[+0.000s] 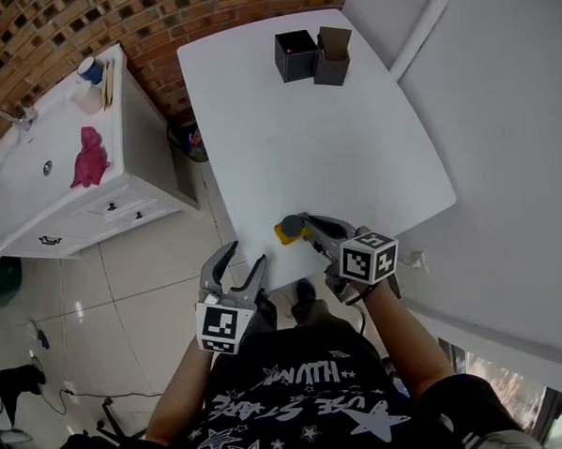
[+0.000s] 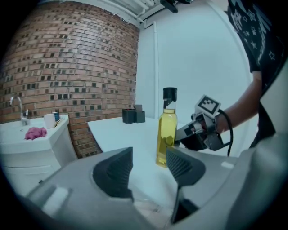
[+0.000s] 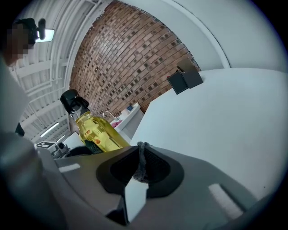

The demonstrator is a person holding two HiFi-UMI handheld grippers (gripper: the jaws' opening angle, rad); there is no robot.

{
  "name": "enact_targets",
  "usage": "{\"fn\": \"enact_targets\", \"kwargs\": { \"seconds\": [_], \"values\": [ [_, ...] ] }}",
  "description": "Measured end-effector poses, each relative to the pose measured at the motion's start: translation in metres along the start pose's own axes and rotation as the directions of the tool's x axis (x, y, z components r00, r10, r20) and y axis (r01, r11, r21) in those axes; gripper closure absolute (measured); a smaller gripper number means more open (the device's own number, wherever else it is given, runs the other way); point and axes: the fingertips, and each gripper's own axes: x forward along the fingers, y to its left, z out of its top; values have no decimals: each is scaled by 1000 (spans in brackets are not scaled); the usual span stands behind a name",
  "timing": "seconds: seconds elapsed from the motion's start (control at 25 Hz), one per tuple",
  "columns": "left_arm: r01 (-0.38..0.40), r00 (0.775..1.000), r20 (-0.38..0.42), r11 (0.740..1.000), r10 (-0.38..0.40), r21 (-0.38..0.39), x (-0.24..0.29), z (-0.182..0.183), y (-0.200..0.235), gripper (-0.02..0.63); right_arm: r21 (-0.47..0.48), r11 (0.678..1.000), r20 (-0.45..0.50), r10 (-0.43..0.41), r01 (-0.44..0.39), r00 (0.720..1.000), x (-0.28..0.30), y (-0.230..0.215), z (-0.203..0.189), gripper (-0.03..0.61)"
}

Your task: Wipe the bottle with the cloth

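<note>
bottle (image 2: 167, 130): clear, tall and slim, filled with yellow oil up to the shoulder, black cap (image 2: 169, 94) on a short neck. The right gripper view shows a dark label low on the side. It stands upright on the white table (image 1: 304, 133), close to the edge nearest the person.

right gripper (image 1: 307, 229): jaws pressed together, pinching a thin strip of grey cloth (image 3: 141, 162). Only a narrow frayed edge of the cloth shows between the pads. The bottle (image 3: 96, 130) is just beside this gripper's tips, off to their left. I can't tell if cloth and glass touch. From above, the tips sit right at the bottle (image 1: 289, 230).

left gripper (image 1: 246, 256): jaws spread, nothing between them. It hangs off the table edge, over the floor tiles. The bottle is ahead of it and slightly right of its centreline, lined up above the right-hand jaw and not reached. The right gripper (image 2: 198, 132) is just behind the bottle from here.

further out: two small black boxes (image 1: 312, 56) are at the far end of the table, well apart from both grippers, and one is open on top. Off to the left gripper's left there's a white sink counter (image 1: 35, 194) against a brick wall (image 2: 67, 58). A pink rag (image 1: 88, 159) lies on the counter, with a cup (image 1: 90, 71) at its far end.
</note>
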Motion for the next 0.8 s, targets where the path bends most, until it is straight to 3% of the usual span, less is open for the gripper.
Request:
{"fn": "enact_targets", "kwargs": {
  "seconds": [0.28,0.44,0.6,0.68,0.8],
  "values": [
    [-37,999,23,999,37,-13,-5,6,11,382,38,999,34,-38,37,999,-2,-11,-1,541],
    [-68,995,68,998,67,17,-7,24,26,389,-17,998,112,-51,53,992,-21,-2,27,541],
    [-163,971,177,987,162,-9,-16,67,51,486,-139,987,237,-45,80,970,-48,22,82,541],
    [-185,956,223,982,190,-44,-23,90,55,514,-195,976,301,-34,96,953,-62,39,108,541],
    [-213,938,269,975,221,-58,-33,118,54,612,-286,948,384,-22,141,923,-81,64,139,540]
  ]
}}
